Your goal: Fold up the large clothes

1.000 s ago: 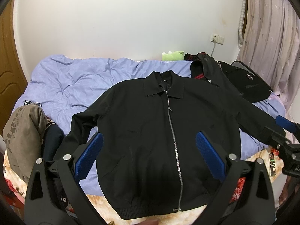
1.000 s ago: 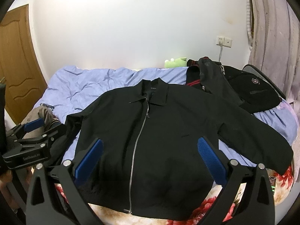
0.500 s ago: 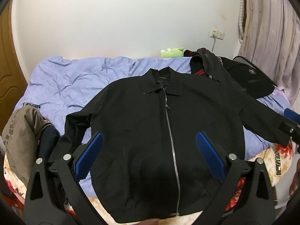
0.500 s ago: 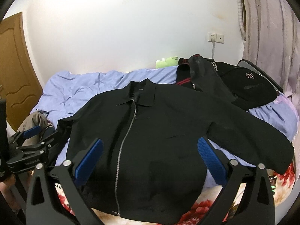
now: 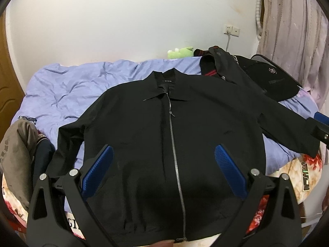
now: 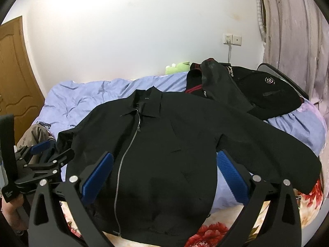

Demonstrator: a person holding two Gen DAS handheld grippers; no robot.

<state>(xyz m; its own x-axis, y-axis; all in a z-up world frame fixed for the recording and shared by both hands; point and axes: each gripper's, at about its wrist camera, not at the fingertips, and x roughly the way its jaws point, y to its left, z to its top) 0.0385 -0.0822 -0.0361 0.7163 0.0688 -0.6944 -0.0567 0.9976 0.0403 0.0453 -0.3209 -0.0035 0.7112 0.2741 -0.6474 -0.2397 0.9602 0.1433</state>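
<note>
A black zip-up jacket [image 5: 185, 135] lies flat, front up and zipped, on the bed with both sleeves spread out; it also shows in the right wrist view [image 6: 164, 148]. My left gripper [image 5: 163, 171] is open and empty, hovering above the jacket's lower body. My right gripper [image 6: 163, 174] is open and empty above the jacket's lower right side. The left gripper also appears at the left edge of the right wrist view [image 6: 39, 164], by the jacket's left sleeve. The right gripper's fingertip [image 5: 320, 119] shows by the right sleeve.
A lilac duvet [image 5: 82, 90] covers the bed. A pile of dark clothes [image 5: 257, 76] and a green plush toy [image 5: 181, 51] lie at the back right. Brown and dark clothes [image 5: 18, 142] are heaped at the left edge. A phone [image 5: 305, 176] lies at the right.
Both grippers have moved in closer and a little lower over the jacket. The right gripper has drifted to the right. Both stay open, and the jacket has not moved.
</note>
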